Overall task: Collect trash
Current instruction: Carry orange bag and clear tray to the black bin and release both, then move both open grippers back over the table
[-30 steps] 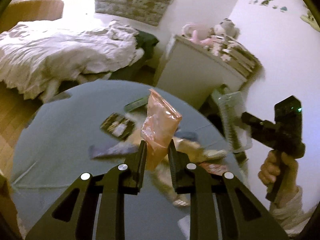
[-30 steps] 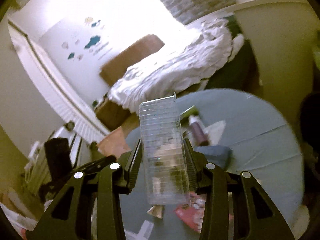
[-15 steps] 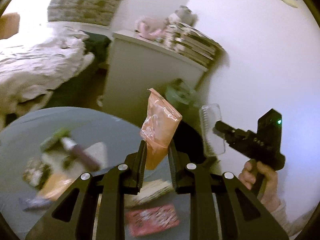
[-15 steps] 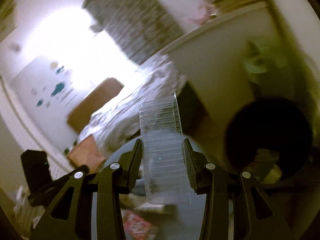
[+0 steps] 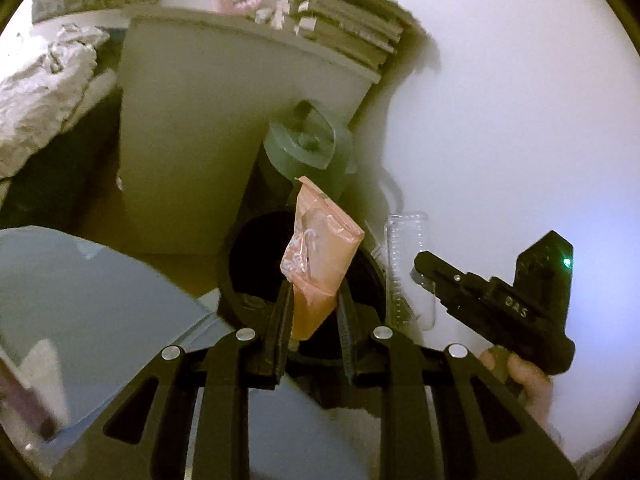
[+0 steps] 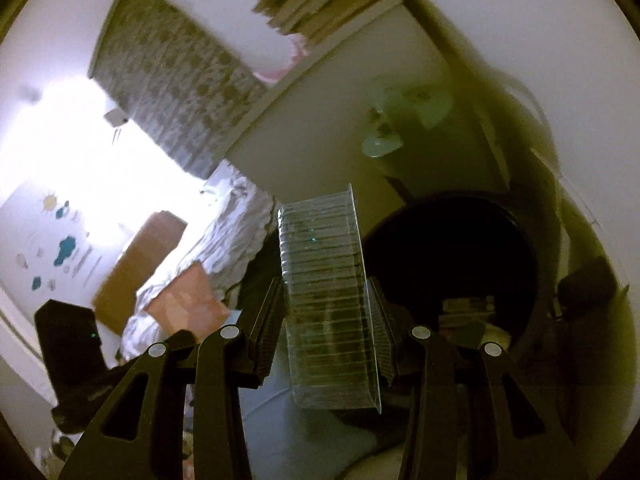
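Bin mouth (image 5: 256, 264), black and round, lies just past the curved edge of the grey counter (image 5: 100, 288), hemmed by a pale cabinet (image 5: 192, 128) behind and the white wall (image 5: 520, 120) to its right. The left tool (image 5: 314, 312) is clenched on an orange pouch (image 5: 320, 260), held upright over the near rim of the bin. A grey-green lidded container (image 5: 308, 148) stands between bin and cabinet. The right tool (image 6: 326, 316) grips a clear ribbed plastic tray (image 6: 328, 300), just left of the bin opening (image 6: 448, 264) in its own view. Only the right wrist view shows scraps lying inside the bin, and the bed (image 6: 224, 232) and bright window beyond; the left wrist view shows the stacked books (image 5: 352, 28) on the cabinet top.
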`<state>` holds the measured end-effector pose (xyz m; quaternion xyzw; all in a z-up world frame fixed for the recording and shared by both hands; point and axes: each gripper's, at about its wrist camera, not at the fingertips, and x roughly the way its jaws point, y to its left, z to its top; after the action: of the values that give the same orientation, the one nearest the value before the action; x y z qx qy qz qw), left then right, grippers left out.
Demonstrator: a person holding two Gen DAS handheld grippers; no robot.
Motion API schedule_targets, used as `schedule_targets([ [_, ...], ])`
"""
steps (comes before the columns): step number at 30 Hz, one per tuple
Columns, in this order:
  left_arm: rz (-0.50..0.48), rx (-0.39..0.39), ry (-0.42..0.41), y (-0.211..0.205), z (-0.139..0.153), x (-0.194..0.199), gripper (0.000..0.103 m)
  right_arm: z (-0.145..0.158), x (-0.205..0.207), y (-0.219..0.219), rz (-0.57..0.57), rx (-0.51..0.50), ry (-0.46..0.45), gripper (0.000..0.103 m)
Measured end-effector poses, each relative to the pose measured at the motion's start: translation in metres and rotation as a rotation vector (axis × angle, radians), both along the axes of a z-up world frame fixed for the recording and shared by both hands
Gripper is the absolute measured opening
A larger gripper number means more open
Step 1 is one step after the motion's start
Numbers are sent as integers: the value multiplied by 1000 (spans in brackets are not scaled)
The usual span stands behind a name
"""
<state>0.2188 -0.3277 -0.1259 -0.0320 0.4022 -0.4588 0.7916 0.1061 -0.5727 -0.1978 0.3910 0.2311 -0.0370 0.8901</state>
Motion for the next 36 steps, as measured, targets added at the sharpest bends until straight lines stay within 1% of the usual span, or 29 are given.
schedule_targets([
  [7,-37,37,34,-36,-21,10,22,-21,8,-25,-29,34,23,41],
  [13,-49,46,56,-50,-30,11,23,-30,10,-34,-40,62,38,41],
  [16,-51,54,70,-61,-34,16,27,-34,13,-39,-37,72,55,43],
  [17,-48,60,72,-62,-33,15,34,-34,13,-40,-39,73,61,43],
  [18,-40,69,74,-64,-34,16,39,-35,13,-42,-39,76,65,48],
  [19,-34,73,75,-64,-34,16,53,-35,12,-42,-39,77,66,59],
  [20,-22,78,74,-63,-33,16,67,-35,11,-43,-47,75,67,63],
  [21,-12,74,68,-62,-32,15,70,-34,8,-42,-56,71,66,67],
  [24,-7,69,49,-55,-27,12,70,-33,6,-42,-56,62,72,67],
  [29,17,61,45,-37,-19,5,70,-28,5,-33,-39,53,75,67],
  [30,24,57,45,-32,-17,3,70,-26,5,-28,-27,47,75,69],
  [34,63,37,36,6,-7,-16,70,-21,9,-6,31,28,78,71],
  [36,87,28,37,26,-4,-23,70,-17,13,13,79,11,84,71],
])
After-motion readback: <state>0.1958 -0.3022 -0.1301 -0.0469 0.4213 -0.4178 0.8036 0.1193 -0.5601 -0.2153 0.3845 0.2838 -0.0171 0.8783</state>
